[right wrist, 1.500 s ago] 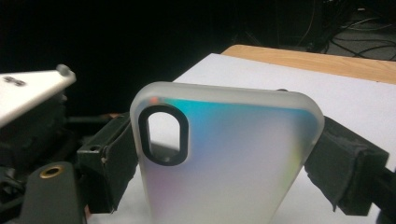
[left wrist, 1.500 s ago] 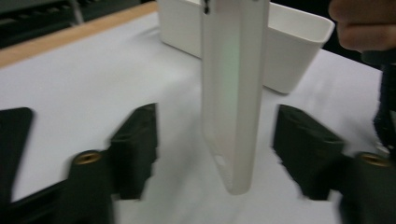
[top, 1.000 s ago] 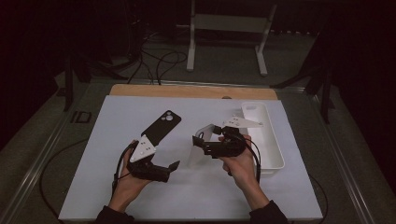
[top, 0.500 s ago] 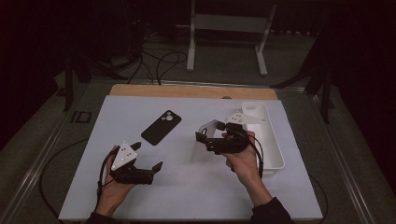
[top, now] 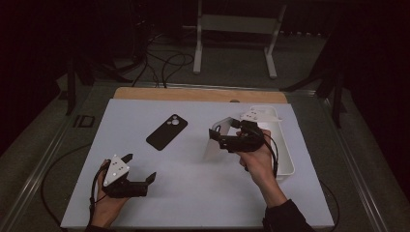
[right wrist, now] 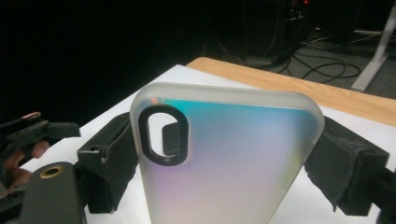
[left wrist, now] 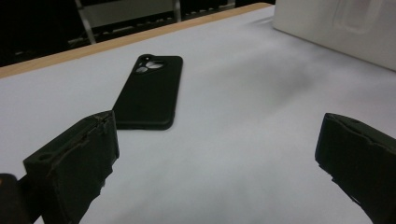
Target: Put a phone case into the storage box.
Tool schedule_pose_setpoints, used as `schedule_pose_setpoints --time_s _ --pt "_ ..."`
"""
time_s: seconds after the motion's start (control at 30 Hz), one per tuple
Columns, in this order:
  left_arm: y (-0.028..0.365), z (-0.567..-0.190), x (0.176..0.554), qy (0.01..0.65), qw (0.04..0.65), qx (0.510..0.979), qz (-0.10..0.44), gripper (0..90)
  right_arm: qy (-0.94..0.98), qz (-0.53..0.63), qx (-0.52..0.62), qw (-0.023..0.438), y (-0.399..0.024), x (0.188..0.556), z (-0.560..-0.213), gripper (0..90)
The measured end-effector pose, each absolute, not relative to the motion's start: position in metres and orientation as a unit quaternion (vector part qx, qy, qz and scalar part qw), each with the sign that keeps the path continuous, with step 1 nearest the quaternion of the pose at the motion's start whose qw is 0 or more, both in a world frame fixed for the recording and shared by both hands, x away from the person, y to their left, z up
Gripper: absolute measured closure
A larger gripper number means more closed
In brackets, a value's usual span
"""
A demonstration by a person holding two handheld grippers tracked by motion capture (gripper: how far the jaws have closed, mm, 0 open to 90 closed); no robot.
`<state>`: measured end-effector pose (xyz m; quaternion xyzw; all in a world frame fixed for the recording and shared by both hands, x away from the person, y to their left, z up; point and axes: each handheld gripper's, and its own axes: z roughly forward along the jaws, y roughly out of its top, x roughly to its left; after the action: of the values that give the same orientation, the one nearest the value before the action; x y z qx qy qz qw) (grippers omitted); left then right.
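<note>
Two grippers, left gripper [top: 140, 169] jaws wide, right gripper [top: 216, 137] clamping frosted case [right wrist: 224, 158] edges.

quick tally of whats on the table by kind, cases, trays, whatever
phone cases: 2, a black case lying flat on the mat and a frosted iridescent case held in the right gripper
trays: 1, a white tray at the right edge
grippers: 2, the right one and the left gripper, open and holding nothing
total: 5
</note>
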<state>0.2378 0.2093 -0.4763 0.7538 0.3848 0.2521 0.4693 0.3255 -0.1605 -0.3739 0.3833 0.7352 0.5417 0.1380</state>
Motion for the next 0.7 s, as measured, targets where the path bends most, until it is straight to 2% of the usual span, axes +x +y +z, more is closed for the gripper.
schedule_pose_setpoints --time_s 0.7 --pt "0.229 -0.483 0.230 0.413 0.484 0.724 0.266 0.2 0.733 0.521 0.397 0.183 -0.177 0.348 -0.358 16.5"
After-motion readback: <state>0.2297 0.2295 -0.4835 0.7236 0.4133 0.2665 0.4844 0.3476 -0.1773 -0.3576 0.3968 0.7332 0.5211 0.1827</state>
